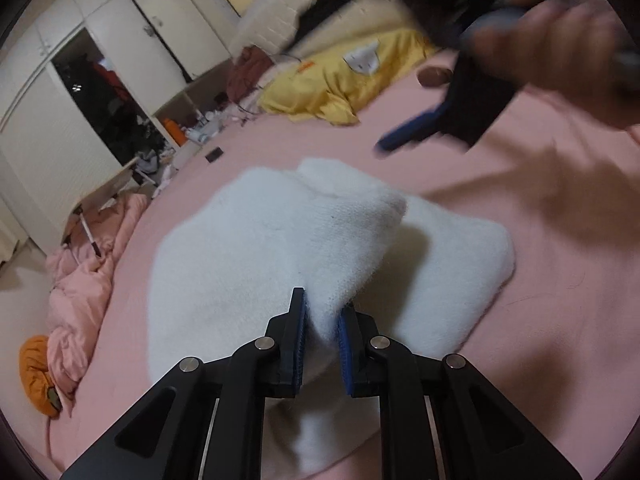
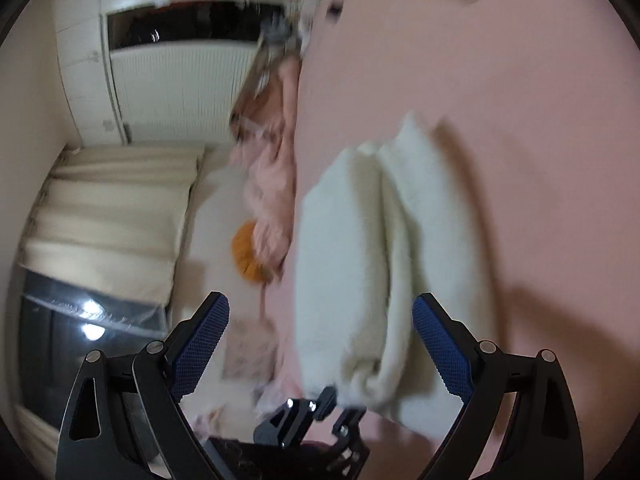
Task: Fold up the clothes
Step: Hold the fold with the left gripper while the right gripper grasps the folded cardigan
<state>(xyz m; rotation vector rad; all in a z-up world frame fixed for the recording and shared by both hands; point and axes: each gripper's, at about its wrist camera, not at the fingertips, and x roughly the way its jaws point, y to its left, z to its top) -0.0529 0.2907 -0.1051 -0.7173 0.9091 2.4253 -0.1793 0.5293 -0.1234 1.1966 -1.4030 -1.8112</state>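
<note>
A white fluffy garment lies partly folded on the pink bed sheet. My left gripper is shut on a near fold of it and lifts that fold off the bed. The right gripper shows blurred in the left wrist view, held in a hand above the bed beyond the garment. In the right wrist view my right gripper is open and empty above the white garment, and the left gripper shows at the bottom on the garment's edge.
A yellow garment lies at the far side of the bed. A pink duvet and an orange item hang off the left edge. White wardrobes and a cluttered shelf stand beyond.
</note>
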